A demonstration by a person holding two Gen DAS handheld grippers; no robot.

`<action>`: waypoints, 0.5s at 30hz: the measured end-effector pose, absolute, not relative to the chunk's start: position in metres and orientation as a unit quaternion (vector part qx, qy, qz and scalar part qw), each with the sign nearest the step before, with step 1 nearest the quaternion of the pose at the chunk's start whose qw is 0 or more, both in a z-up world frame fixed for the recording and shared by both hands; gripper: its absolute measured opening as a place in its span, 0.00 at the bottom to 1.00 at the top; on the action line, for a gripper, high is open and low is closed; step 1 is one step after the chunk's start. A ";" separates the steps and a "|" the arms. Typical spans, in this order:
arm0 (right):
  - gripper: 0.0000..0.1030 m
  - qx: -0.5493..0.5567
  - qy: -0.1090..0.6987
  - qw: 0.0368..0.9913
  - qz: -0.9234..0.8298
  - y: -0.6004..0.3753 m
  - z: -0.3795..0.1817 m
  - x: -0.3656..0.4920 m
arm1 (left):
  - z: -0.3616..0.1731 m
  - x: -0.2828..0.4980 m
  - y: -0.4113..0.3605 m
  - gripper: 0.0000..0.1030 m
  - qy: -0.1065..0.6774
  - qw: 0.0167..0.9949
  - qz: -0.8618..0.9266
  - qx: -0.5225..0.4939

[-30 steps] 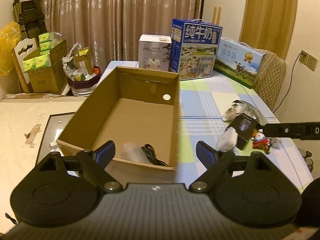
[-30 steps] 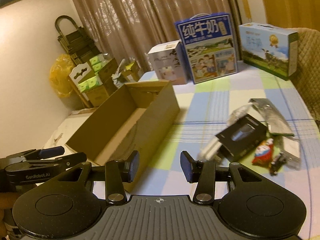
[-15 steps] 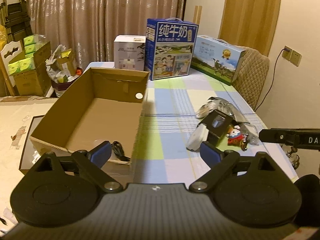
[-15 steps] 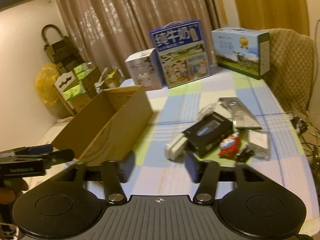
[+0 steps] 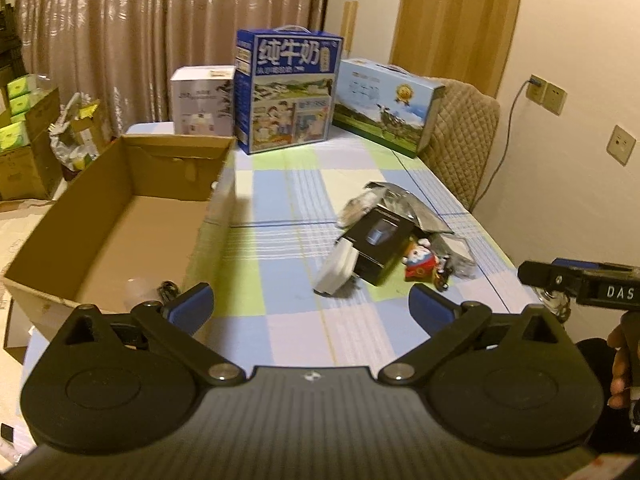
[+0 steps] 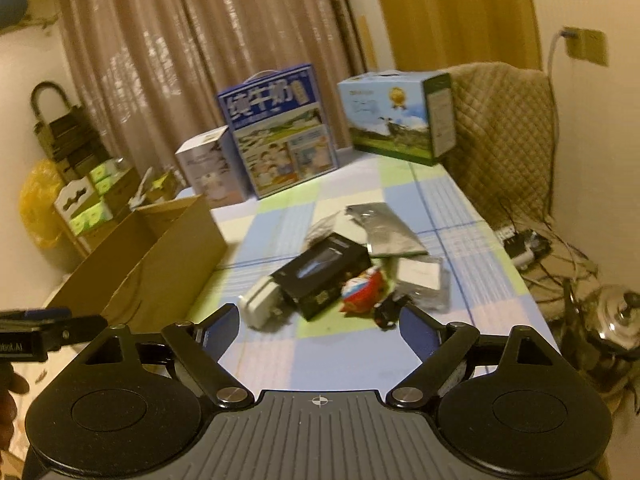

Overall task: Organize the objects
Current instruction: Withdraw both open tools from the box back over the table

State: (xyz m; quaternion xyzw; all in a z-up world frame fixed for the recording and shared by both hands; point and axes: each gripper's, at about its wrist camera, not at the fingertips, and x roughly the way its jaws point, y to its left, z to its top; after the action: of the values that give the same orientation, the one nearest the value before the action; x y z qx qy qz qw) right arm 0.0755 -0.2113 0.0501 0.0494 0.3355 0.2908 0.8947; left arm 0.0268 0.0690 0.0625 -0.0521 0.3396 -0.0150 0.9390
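An open cardboard box point(image 5: 120, 216) stands on the table's left side, with a black cable point(image 5: 168, 289) inside near its front; it also shows in the right wrist view point(image 6: 160, 264). A pile of small items lies to its right: a black box point(image 6: 320, 276), a white charger point(image 6: 260, 304), a red toy point(image 6: 364, 288) and silver packets point(image 6: 388, 232). The black box point(image 5: 378, 242) and charger point(image 5: 336, 270) also show in the left wrist view. My left gripper point(image 5: 310, 306) is open and empty, short of the pile. My right gripper point(image 6: 318, 326) is open and empty, just in front of the pile.
Three cartons stand at the table's far end: a blue milk carton point(image 5: 286, 90), a white box point(image 5: 202, 100) and a light-blue carton point(image 5: 386, 106). A quilted chair point(image 6: 504, 132) stands at the right. Cables and a metal kettle point(image 6: 616, 320) lie on the floor beyond the table's right edge.
Both grippers turned right, from the cardboard box toward the pile. My right gripper's jaws opened wide. The left gripper stayed open.
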 end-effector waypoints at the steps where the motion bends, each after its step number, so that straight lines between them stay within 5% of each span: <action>1: 0.82 0.052 0.336 0.895 0.287 -0.214 0.049 0.076 | 0.061 0.028 0.067 0.99 0.342 0.938 -0.018 -0.052; 15: 0.82 0.058 0.353 0.895 0.267 -0.231 0.039 0.081 | 0.043 0.042 0.044 0.99 0.347 0.936 -0.044 -0.050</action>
State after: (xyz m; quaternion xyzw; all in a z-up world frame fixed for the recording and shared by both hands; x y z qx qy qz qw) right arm 0.0809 -0.2311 0.0393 0.0581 0.3529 0.2667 0.8950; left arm 0.0419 0.0439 0.0429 -0.0502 0.3469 -0.0438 0.9355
